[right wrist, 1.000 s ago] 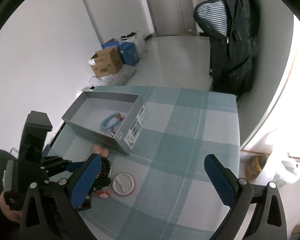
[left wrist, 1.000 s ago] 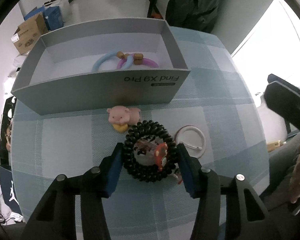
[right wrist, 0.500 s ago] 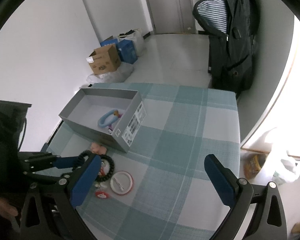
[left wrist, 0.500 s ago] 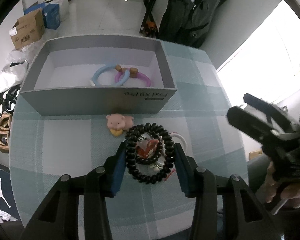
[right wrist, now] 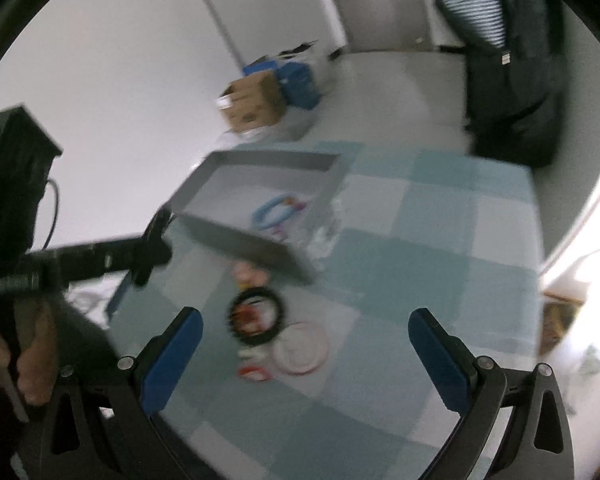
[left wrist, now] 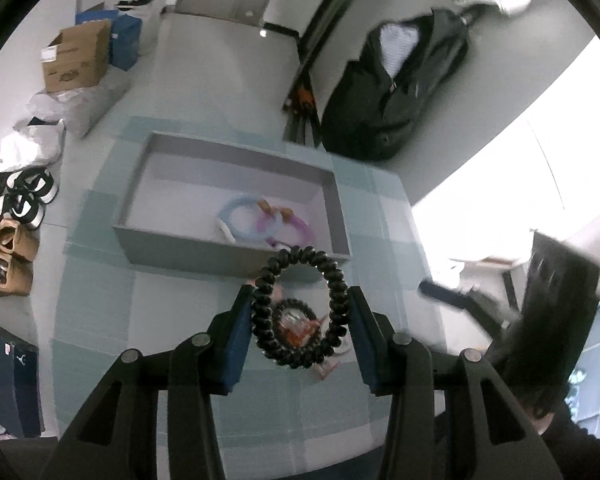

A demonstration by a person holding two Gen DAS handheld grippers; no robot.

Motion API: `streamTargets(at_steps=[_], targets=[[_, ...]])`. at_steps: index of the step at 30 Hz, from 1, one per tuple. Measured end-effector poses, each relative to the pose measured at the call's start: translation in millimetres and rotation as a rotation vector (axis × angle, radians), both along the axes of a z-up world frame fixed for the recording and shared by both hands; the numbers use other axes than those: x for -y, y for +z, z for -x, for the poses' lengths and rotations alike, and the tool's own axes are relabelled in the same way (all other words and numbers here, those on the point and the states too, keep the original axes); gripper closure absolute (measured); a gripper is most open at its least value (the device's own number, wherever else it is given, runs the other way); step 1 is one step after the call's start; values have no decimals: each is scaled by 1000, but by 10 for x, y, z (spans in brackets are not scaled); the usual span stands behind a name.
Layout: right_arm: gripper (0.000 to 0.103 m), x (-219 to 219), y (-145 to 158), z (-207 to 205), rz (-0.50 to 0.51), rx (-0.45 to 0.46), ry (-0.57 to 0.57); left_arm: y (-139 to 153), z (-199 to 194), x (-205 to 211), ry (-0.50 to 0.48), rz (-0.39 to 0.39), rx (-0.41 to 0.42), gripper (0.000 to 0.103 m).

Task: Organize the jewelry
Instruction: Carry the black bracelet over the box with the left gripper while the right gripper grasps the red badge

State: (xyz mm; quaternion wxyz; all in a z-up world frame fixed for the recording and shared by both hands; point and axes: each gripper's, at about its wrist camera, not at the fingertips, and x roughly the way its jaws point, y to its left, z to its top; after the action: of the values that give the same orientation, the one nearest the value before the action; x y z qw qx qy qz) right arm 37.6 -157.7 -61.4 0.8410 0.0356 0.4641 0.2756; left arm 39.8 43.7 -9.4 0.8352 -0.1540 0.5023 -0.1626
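Two claws are in view. The left claw (left wrist: 300, 320) is closed part-way on a black coiled bracelet (left wrist: 300, 308); both blue pads (left wrist: 236, 340) press against the ring's sides, and the ring is lifted clear of the bench (left wrist: 100, 320). The top of the ring overlaps the near wall of the grey box (left wrist: 188, 250) in the left wrist view. Below the held ring, a second black beaded bracelet (right wrist: 256, 316) lies flat on the checked teal cloth, encircling a small red-and-white charm. A white ring (right wrist: 300, 346) lies just beside it on the right, and a small red-and-white item (right wrist: 254, 372) lies near both. A pink figure (right wrist: 250, 272) sits between the beaded bracelet and the box. The right claw (right wrist: 304, 356) is wide open and holds nothing; it hovers above the bench, over the loose pieces. The right wrist view is motion-blurred. Farther back, the grey box stands on the bench and contains a blue ring (left wrist: 238, 220) and a pink ring (left wrist: 290, 228), overlapping one another near the right end. Beyond the bench, a cardboard carton (left wrist: 78, 58) stands on the floor, and a dark jacket (left wrist: 400, 88) hangs at the rear.
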Motion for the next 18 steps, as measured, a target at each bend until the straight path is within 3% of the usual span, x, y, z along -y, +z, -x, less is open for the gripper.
streamTargets(at_steps=[4, 10, 14, 18], targets=[[1, -215, -66, 53, 8, -10, 68, 33, 1, -105, 27, 26, 12, 63], [20, -479, -172, 36, 31, -31, 117, 16, 24, -212, 42, 49, 7, 63], [39, -611, -247, -15, 35, -64, 132, -26, 23, -324, 56, 65, -9, 63], [44, -658, -307, -63, 59, -77, 120, -32, 26, -392, 67, 73, -18, 63]])
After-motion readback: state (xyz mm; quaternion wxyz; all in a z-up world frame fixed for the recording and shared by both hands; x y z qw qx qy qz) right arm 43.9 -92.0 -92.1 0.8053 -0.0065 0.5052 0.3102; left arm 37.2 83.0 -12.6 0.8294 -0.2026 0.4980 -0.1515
